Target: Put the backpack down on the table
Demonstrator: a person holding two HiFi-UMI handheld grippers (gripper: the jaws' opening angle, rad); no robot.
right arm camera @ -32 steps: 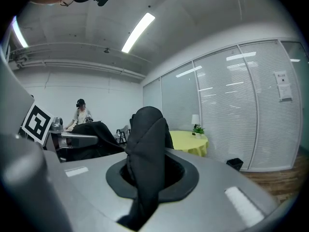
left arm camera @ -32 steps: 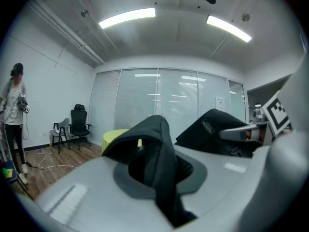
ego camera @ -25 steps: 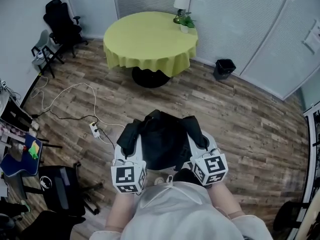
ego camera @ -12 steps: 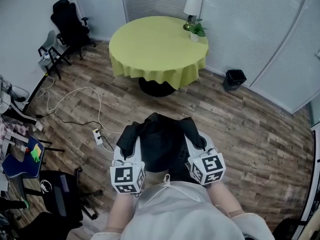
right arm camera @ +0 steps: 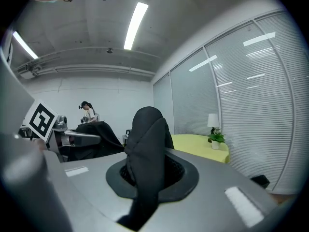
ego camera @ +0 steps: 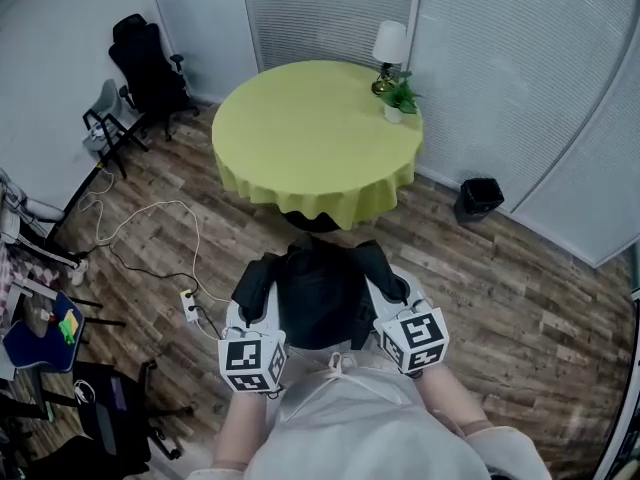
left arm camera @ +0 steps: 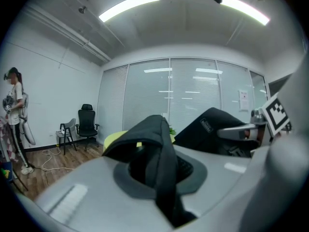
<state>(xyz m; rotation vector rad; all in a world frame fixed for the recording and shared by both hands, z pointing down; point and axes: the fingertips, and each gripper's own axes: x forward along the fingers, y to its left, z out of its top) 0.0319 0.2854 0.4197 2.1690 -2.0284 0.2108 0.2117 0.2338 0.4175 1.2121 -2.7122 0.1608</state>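
Observation:
A black backpack (ego camera: 320,293) hangs in front of me between both grippers, above the wood floor. My left gripper (ego camera: 252,313) is shut on its left shoulder strap (left arm camera: 161,153), which bulges up between the jaws. My right gripper (ego camera: 392,298) is shut on the right strap (right arm camera: 147,153) in the same way. The round table with a yellow-green cloth (ego camera: 300,138) stands just ahead of the backpack, its near edge close to the bag's top. A sliver of that table (left arm camera: 112,138) shows behind the left strap, and more of the table (right arm camera: 200,146) to the right of the right strap.
A white lamp (ego camera: 390,43) and a small potted plant (ego camera: 400,98) stand at the table's far right edge. A black bin (ego camera: 478,198) sits on the floor at right. Office chairs (ego camera: 150,63), cables and a power strip (ego camera: 188,303) lie left. A person (left arm camera: 13,115) stands far left.
I have walked toward the table with the backpack. The table now sits lower and nearer in the head view. Both grips on the straps are unchanged.

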